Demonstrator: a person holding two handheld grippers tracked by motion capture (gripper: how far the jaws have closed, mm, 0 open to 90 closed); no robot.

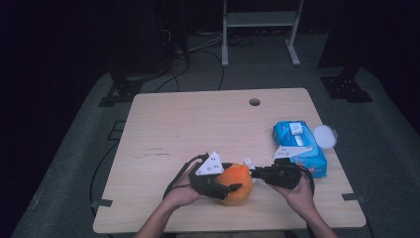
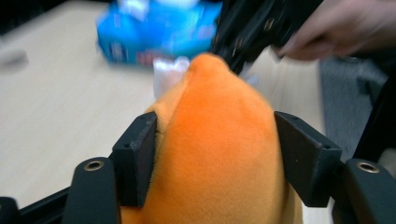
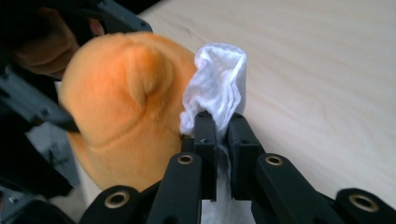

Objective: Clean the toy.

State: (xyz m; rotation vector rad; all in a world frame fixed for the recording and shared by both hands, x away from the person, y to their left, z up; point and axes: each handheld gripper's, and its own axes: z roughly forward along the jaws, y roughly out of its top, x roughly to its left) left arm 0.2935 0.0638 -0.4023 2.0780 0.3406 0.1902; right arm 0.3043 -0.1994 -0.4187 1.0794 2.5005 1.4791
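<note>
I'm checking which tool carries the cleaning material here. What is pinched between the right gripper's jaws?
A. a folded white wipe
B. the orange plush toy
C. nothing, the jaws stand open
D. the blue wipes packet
A: in the right gripper view the right gripper has its jaws shut on a white wipe, held against the orange plush toy, which sits clamped in the left gripper; the blue wipes packet lies on the table.
</note>
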